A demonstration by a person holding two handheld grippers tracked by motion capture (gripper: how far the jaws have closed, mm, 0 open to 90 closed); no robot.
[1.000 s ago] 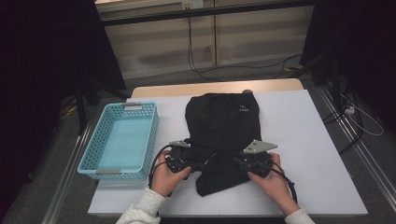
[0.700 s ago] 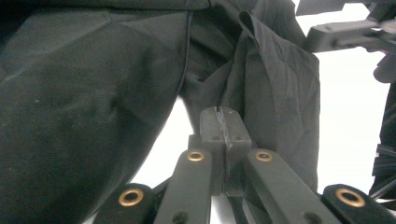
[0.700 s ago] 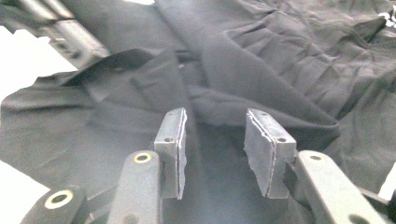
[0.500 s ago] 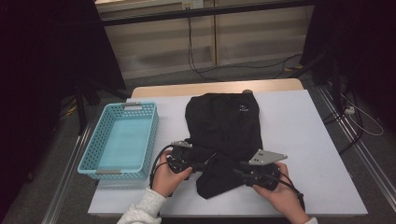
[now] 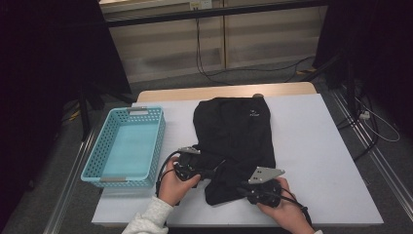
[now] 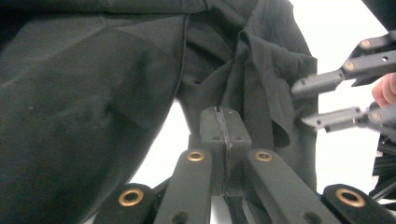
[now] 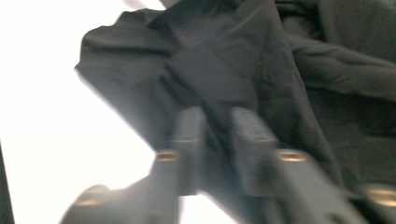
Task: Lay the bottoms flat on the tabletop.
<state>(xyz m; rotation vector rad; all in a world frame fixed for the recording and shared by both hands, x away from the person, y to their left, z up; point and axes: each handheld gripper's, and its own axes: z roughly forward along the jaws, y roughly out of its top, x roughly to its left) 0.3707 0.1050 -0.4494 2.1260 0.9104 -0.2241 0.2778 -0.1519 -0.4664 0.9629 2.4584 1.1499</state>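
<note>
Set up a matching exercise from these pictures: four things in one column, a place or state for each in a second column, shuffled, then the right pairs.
Things:
1. black garment
2. blue basket
3. left gripper
4. table

Places or states:
A. holds nothing, on the table's left side
B. jaws shut on a fold of cloth
C. white top
D. spread in the table's middle, near end bunched

Pairs: 1-D, 2-A, 3-B, 4-C

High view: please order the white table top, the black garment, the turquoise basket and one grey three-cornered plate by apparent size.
1. White table top
2. Black garment
3. Turquoise basket
4. Grey three-cornered plate
</note>
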